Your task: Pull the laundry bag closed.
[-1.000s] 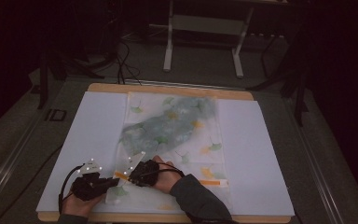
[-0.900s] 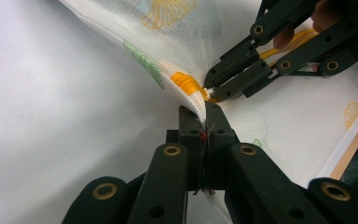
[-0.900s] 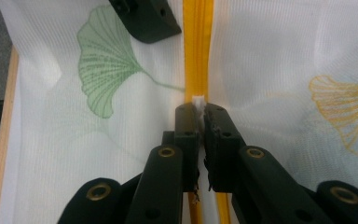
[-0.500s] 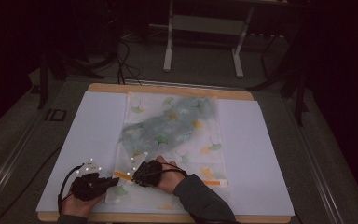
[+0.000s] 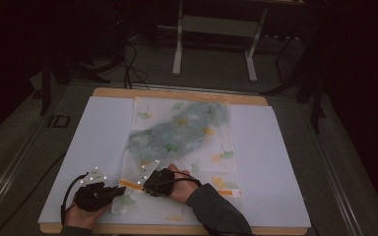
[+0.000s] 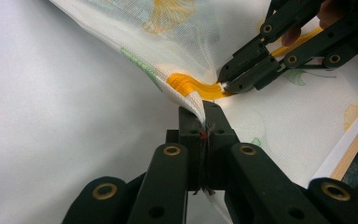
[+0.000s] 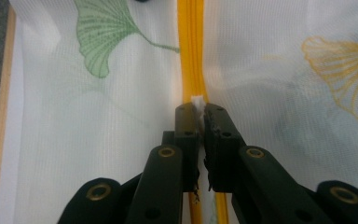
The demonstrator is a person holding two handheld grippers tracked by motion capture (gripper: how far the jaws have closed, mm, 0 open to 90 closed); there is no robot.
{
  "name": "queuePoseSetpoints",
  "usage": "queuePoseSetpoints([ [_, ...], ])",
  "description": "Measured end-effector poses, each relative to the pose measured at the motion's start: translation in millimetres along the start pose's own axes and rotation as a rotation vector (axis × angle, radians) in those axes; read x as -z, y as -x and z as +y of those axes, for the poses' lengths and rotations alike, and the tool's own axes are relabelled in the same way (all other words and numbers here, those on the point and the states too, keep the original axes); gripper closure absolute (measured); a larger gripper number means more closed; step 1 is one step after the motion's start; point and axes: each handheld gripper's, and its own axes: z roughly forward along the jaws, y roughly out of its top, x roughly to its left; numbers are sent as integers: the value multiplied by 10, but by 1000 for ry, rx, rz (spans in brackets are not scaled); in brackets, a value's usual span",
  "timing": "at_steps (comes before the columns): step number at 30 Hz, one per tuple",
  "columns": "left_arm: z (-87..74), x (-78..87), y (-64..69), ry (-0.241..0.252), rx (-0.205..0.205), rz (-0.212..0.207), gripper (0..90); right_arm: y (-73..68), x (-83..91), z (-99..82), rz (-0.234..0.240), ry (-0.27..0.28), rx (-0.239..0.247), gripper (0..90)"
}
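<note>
Both claws clamped on mesh bag (image 5: 182, 142): left gripper (image 6: 204, 122) pinches bag's corner fabric, w/ bag spreading ahead; right gripper (image 7: 197, 112) grips white zipper pull (image 7: 197, 101) on orange zipper (image 7: 189, 51) running straight ahead.

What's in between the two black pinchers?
A short curved piece of the orange zipper on the leaf-print mesh bag runs between the left gripper and right gripper, in the left gripper view.
</note>
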Motion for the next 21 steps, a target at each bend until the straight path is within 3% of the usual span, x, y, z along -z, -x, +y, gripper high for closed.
queuePoseSetpoints([
  [21, 5, 16, 2, 8, -1, 2, 882, 14, 85, -92, -15, -29, 8, 846],
])
